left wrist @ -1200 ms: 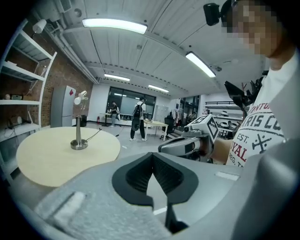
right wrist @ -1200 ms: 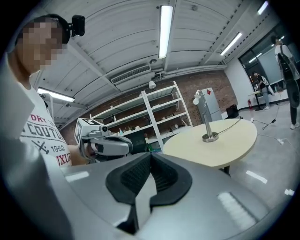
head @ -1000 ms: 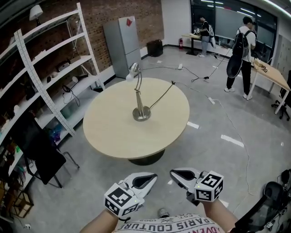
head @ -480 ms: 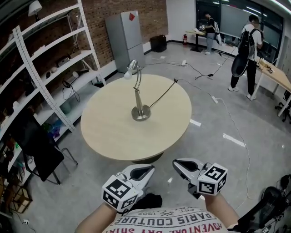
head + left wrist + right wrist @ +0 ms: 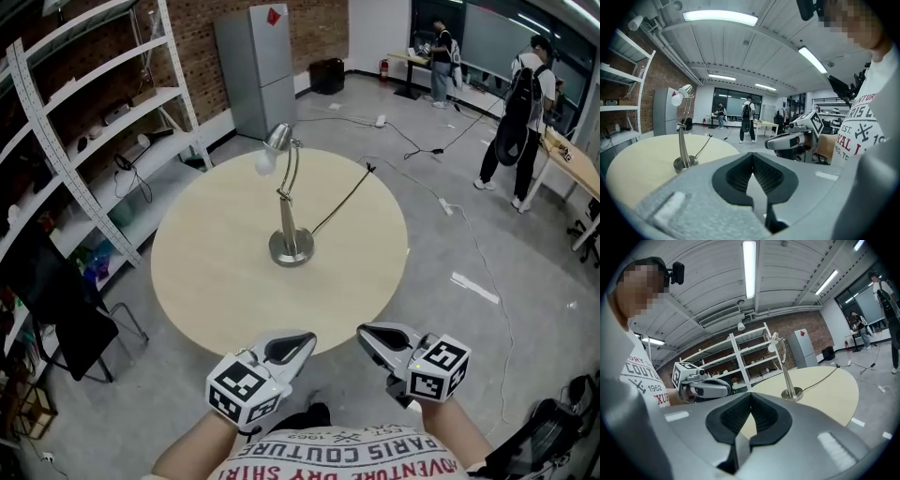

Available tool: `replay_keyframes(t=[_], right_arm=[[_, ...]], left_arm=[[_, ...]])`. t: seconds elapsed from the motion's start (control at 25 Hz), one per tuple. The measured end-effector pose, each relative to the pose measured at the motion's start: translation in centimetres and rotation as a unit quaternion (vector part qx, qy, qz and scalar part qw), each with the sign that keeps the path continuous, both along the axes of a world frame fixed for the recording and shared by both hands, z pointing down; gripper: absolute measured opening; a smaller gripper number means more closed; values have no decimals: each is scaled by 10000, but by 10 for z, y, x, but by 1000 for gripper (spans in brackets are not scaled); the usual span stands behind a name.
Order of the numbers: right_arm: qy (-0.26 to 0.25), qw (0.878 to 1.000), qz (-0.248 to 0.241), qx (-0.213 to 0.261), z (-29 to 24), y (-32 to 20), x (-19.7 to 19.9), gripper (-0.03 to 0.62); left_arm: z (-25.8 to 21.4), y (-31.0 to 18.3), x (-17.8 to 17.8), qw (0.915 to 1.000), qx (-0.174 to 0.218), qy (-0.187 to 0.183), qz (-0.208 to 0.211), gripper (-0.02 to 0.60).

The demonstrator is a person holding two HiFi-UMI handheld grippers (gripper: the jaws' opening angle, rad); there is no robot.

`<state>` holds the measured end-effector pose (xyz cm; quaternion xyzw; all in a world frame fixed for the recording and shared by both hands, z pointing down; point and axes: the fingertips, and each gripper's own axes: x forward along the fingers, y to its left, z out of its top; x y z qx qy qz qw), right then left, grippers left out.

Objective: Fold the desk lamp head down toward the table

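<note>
- Fingers [image 5: 736, 176] of the left gripper [image 5: 302, 340] are pressed together with nothing between them; the right gripper [image 5: 367, 332] is likewise closed and empty.
- Over the last second both grippers have moved up to the worktop [image 5: 206, 281]; its near edge now lies just ahead of them.
- Desk lamp [image 5: 290, 216] stands mid-worktop with its lamp head [image 5: 276, 141] raised and untouched. This looks like approach only; folding has not begun.

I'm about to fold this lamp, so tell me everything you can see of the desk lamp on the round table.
The desk lamp looks like silver metal: a round base flat near the middle of the pale wooden table, a slim upright stem curving over at the top, and a small shade with a white bulb angled downward. It stands raised, not folded. A black cord runs from the base across the table to its far edge. Nothing else touches it.
</note>
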<state>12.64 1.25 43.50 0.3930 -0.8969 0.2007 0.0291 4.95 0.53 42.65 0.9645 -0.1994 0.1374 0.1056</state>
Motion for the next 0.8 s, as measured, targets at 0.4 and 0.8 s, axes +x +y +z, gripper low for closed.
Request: replay_keyframes(t=[0.4,0.8], right_arm=[[52,9998,-210,3,2,-129,-18,3],[127,9999,-61,82,4,-172,2,3]], left_arm=[[0,-125,-28,9993,-50,-36,-360,2],[-11,-173,-27,9993,57,196,-317,2]])
